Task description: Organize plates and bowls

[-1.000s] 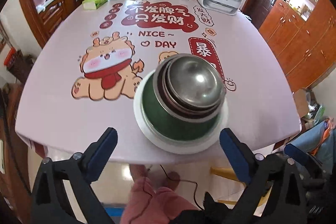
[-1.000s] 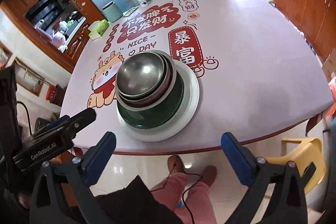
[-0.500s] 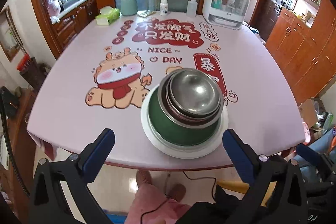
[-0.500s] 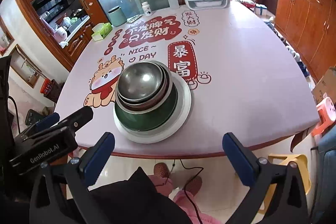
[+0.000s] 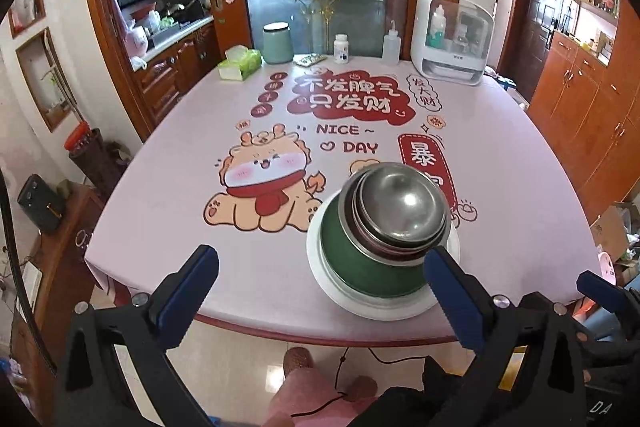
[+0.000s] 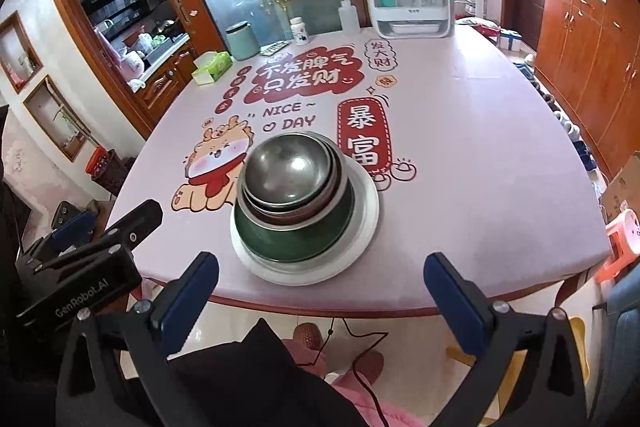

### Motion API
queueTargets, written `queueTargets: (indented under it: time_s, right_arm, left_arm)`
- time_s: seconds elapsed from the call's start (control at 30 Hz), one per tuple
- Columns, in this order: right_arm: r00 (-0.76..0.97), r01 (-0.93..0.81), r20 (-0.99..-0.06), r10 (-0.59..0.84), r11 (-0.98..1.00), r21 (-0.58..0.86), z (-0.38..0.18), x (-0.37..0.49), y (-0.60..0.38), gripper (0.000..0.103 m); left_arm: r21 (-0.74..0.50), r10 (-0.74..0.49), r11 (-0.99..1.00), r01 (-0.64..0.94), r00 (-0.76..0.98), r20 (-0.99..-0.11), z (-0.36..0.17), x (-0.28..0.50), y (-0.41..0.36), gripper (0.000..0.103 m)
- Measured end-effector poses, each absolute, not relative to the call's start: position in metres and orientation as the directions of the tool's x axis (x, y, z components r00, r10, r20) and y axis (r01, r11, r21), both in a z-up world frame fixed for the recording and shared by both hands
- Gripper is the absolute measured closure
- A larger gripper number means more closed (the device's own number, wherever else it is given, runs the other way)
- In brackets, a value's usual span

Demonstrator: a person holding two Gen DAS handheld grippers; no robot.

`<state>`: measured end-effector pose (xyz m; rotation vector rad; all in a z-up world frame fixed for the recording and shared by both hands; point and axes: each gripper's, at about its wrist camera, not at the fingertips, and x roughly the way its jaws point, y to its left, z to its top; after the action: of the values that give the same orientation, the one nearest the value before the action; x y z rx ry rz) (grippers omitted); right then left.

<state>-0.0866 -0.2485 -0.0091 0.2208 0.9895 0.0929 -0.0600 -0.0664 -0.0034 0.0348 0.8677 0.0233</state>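
Observation:
A white plate (image 5: 332, 279) (image 6: 366, 215) lies near the table's front edge. On it stands a green bowl (image 5: 360, 263) (image 6: 292, 239) with steel bowls (image 5: 400, 203) (image 6: 286, 167) nested in it. My left gripper (image 5: 320, 267) hangs open over the front edge, just short of the stack, holding nothing. My right gripper (image 6: 320, 271) is also open and empty, a little nearer than the plate. The left gripper's body (image 6: 80, 267) shows at the lower left of the right wrist view.
The pink tablecloth (image 5: 180, 187) (image 6: 480, 147) has a cartoon print. At the far edge stand a tissue box (image 5: 240, 63), a green canister (image 5: 277, 43), a pill bottle (image 5: 341, 47), a squeeze bottle (image 5: 390, 42) and a white storage case (image 5: 454, 39). Wooden cabinets (image 6: 592, 39) line the right.
Both grippers have drawn back from the stack and tilted up, so more of the room shows. The stacked dishes have stayed in place. Both grippers remain open.

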Motion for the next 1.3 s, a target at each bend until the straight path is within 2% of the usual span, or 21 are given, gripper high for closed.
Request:
queueTargets:
  time_s: [1.3]
  right_arm:
    - [0.547, 0.026, -0.814, 0.197, 0.967, 0.252, -0.0112, -0.0889, -0.2511, 0.000]
  left_arm:
    - [0.066, 0.041, 0.998, 0.012, 0.677, -0.735, 0.0033, -0.0671, -0.0737, 0.001]
